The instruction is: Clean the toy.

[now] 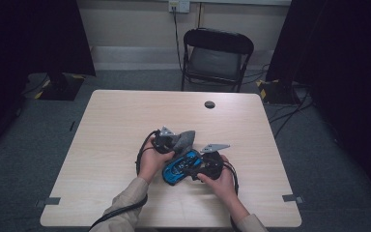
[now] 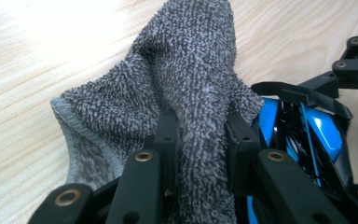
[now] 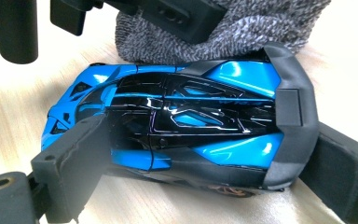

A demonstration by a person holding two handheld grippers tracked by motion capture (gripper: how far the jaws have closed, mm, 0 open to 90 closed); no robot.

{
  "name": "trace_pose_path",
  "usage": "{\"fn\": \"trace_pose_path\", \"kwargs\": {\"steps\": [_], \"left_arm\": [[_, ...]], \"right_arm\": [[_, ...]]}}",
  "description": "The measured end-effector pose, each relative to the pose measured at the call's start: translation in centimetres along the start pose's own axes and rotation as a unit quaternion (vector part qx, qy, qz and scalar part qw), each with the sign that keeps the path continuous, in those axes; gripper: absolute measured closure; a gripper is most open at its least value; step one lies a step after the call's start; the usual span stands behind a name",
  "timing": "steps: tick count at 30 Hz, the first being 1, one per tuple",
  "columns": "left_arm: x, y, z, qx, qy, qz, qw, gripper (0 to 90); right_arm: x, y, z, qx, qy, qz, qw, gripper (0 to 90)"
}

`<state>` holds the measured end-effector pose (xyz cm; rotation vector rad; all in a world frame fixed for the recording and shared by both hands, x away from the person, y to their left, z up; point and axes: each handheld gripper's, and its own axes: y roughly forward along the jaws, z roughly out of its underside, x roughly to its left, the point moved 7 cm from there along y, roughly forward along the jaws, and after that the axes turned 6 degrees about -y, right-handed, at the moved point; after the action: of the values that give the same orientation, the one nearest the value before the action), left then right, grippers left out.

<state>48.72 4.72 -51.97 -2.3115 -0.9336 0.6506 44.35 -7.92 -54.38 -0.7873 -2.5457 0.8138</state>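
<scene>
On the pale wooden table [image 1: 121, 116], near its front, a grey terry cloth [image 1: 186, 137] is bunched up in my left gripper [image 1: 170, 141]. In the left gripper view the two black jaws are shut on a fold of the cloth [image 2: 186, 70], left gripper [image 2: 203, 123]. A glossy blue and black toy car [image 1: 178, 169] lies just in front of the cloth and touches it. My right gripper [image 1: 190, 167] has it between its jaws. In the right gripper view the pads press on the car [image 3: 191, 107], one near its nose and one at its rear wing, right gripper [image 3: 198, 144].
A black folding chair [image 1: 216, 53] stands beyond the table's far edge. A small dark round disc [image 1: 209, 104] sits near the far middle of the tabletop. Grey tape marks [image 1: 52, 200] lie by the front corners. Cables trail on the floor at right.
</scene>
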Motion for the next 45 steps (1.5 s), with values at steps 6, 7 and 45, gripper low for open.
{"fn": "trace_pose_path", "kwargs": {"steps": [6, 7, 45], "left_arm": [[0.0, -0.5, 0.3, 0.002, 0.001, 0.003, 1.0, 70.8], [0.0, -0.6, 0.4, 0.002, 0.003, 0.005, 1.0, 70.8], [1.4, -5.2, 4.0, 0.015, -0.006, 0.013, 0.9998, 70.8]], "right_arm": [[0.0, 0.0, 0.0, 0.001, -0.001, 0.001, 1.0, 7.1], [0.0, 0.0, 0.0, 0.001, -0.002, 0.002, 1.0, 7.1], [0.1, 0.0, 0.0, 0.0, -0.001, 0.005, 1.0, 7.1]]}}
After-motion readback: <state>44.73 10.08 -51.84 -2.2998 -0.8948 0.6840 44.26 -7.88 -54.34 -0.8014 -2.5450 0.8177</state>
